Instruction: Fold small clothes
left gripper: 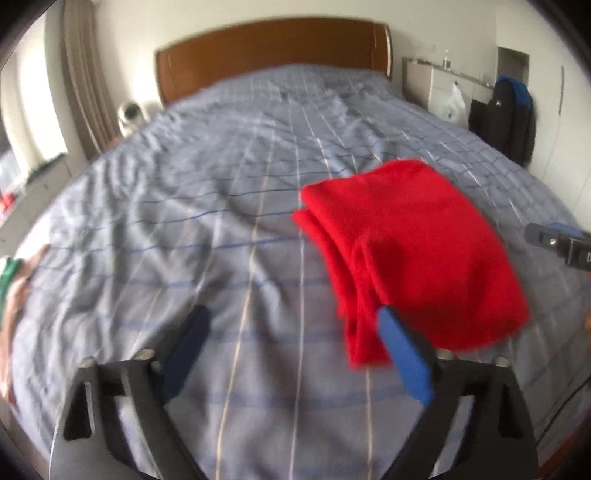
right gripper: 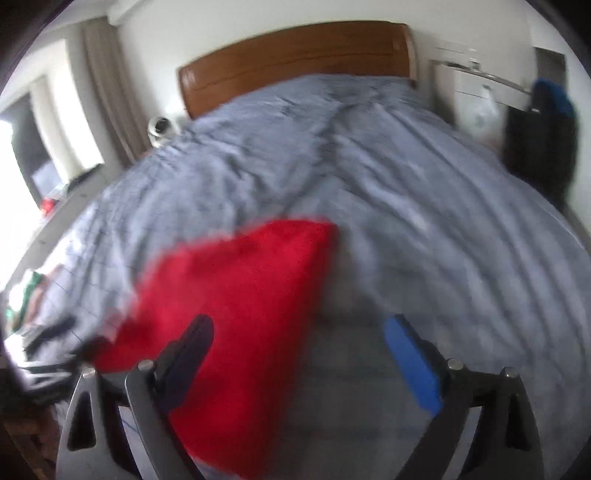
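While the red garment (left gripper: 413,251) lay folded at two o'clock, our left gripper (left gripper: 291,328) and right gripper (right gripper: 299,339) gaped empty. We judged squaring its loose edges wise.

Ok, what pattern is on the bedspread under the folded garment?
Grey-blue bedspread with a thin blue and cream check; clearest in the left wrist view.

A wide bed (left gripper: 207,177) in grey-blue checked bedding backs onto a brown wooden headboard (left gripper: 273,48) against a pale wall (left gripper: 236,14). Beige curtains (left gripper: 83,74) hang left beside a bright window (left gripper: 22,110); a dark jacket (left gripper: 511,118) hangs right.
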A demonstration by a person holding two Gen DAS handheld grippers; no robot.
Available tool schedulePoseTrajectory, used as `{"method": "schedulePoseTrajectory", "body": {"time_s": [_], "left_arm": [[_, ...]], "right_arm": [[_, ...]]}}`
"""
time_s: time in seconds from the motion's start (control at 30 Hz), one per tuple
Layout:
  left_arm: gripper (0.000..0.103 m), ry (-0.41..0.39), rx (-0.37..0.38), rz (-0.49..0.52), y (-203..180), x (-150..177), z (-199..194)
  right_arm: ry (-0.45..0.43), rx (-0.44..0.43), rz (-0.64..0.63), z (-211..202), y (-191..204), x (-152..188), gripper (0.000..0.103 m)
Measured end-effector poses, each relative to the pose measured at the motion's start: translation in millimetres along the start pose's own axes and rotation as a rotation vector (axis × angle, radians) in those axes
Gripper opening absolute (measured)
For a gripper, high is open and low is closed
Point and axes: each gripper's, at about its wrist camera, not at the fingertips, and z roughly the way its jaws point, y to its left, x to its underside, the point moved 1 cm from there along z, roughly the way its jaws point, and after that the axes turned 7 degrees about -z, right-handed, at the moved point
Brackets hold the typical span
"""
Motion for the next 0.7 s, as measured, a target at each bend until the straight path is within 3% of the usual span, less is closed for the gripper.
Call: {"method": "schedulePoseTrajectory", "body": {"time_s": [0.07, 0.2, 0.33, 0.5, 0.7], "left_arm": [[0.101, -0.054, -0.027, 0.027, -4.5, 20.4, -24.4], [0.101, -0.052, -0.056, 0.027, -13.7, 31.3, -53.3], [0.102, -0.015, -0.106, -0.024, -16.8, 34.0, -72.7], [0.102, 0.065, -0.038, -0.088, -21.4, 40.9, -91.8], [0.102, 0.075, -0.088, -0.057, -29.1, 51.1, -103.0]], "right_arm": [[-0.007, 0.042, -0.024, -17.5, -7.9, 24.9, 0.094], [-0.032, 0.04, -0.047, -53.1, -7.5, 55.9, 0.096], [-0.075, 0.008, -0.074, -87.5, 18.4, 68.4, 0.098], [-0.08, -0.019, -0.124, -123.1, 57.8, 81.6, 0.102], [-0.034, 0.02, -0.135, -136.5, 65.1, 102.3, 0.103]]}}
